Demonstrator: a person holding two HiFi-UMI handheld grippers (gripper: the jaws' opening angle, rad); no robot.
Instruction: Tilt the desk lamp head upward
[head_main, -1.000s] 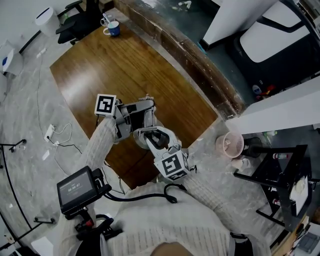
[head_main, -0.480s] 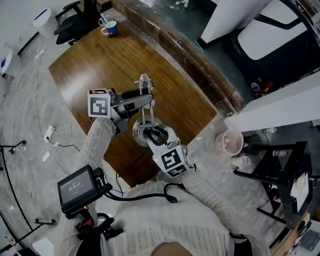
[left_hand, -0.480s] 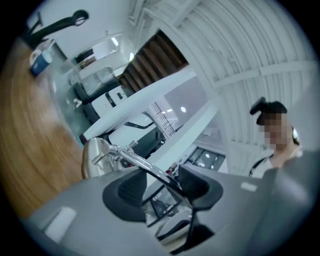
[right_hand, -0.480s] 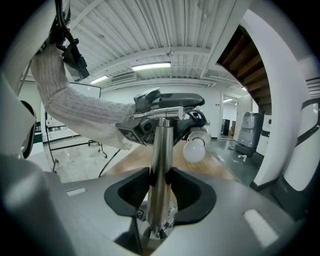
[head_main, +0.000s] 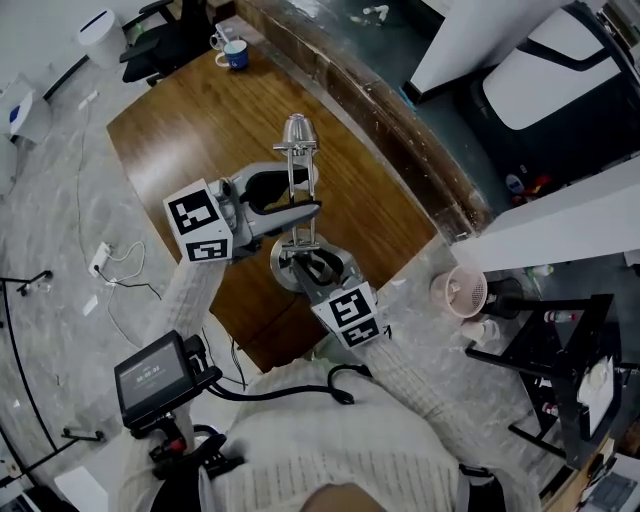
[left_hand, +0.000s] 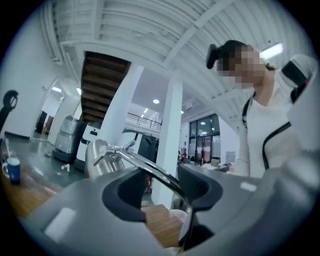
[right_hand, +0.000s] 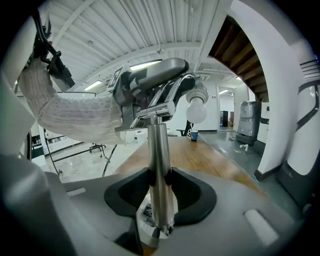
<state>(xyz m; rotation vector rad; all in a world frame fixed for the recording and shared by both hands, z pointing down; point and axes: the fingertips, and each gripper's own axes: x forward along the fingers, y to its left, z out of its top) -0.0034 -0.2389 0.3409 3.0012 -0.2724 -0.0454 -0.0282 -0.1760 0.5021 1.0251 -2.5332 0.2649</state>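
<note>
A chrome desk lamp stands on the wooden table (head_main: 200, 120) on a round base (head_main: 283, 268). Its head (head_main: 297, 130) points away from me, and the bulb (right_hand: 196, 111) shows in the right gripper view. My right gripper (head_main: 318, 268) is shut on the upright pole (right_hand: 159, 160), with a pad pressing on each side. My left gripper (head_main: 300, 198) is higher up, around the thin arm (left_hand: 150, 170) just behind the head (left_hand: 97, 160). Its jaws are closing. The arm crosses the gap and leans on one jaw, with room left at the other.
A blue mug (head_main: 233, 55) and a white mug (head_main: 218, 40) stand at the table's far end, near a black chair (head_main: 165, 40). A pink bin (head_main: 460, 290) is on the floor at right and a cable (head_main: 120, 270) at left.
The left gripper has swung up and to the left with the lamp arm. The lamp head has risen from beside the gripper to well above it. The right gripper has stayed on the pole.
</note>
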